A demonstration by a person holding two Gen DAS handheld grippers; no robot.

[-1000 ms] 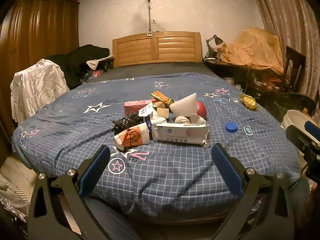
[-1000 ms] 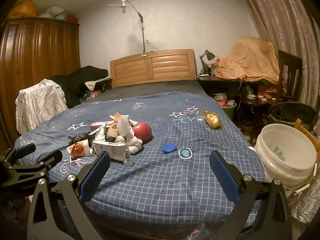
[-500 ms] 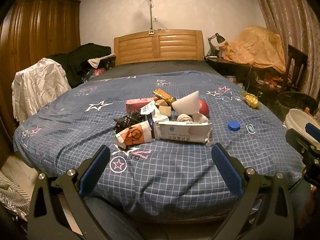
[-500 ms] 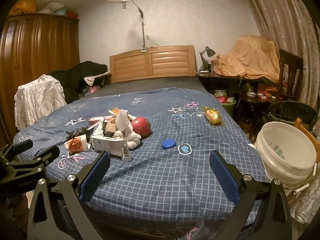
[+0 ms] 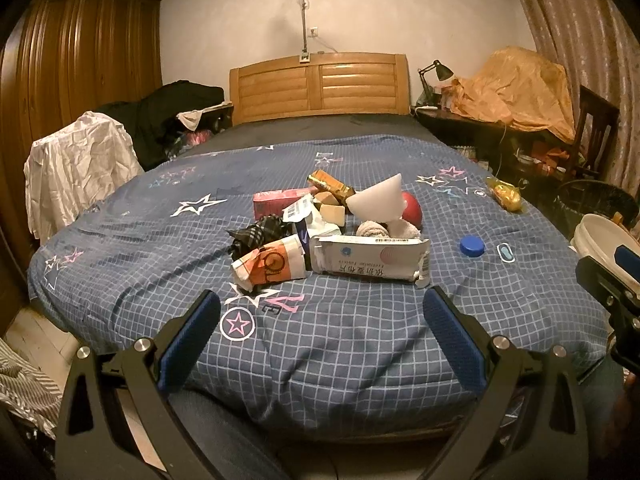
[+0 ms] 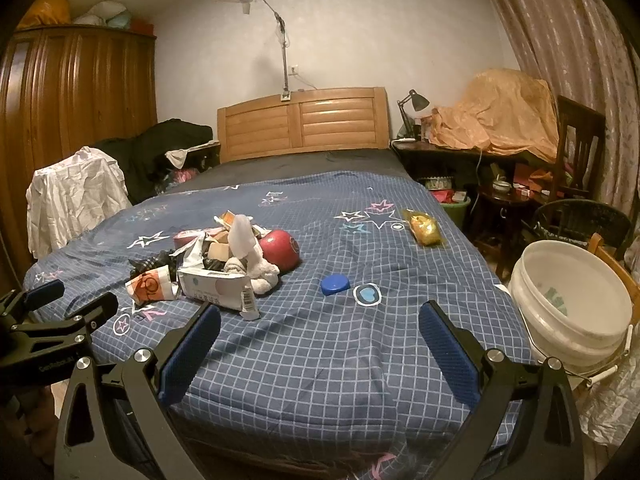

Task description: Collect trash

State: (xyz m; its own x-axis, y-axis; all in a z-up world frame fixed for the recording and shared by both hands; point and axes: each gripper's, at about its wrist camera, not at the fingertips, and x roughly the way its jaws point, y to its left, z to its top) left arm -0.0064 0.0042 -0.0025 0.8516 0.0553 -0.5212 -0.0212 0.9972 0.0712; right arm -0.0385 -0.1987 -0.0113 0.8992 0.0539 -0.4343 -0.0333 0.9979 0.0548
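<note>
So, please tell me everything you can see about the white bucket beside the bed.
The white bucket looks like plastic, round and wide-mouthed, standing upright and open with no lid. It seems empty inside; a faint green mark shows on its inner wall. A thin wire handle with a white grip hangs down at its front. It stands off the right side of the bed, with a wooden chair close behind it. Neither gripper touches it.

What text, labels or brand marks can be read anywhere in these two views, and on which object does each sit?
"GenRobot.AI", partly legible: on the body of the left gripper, seen from the right wrist view.
Chinese characters on the white packet: printed upside down, too blurred to read.
Barcode label on the torn wrapper: too small to read.
Green print inside the white bucket: unreadable.
</note>
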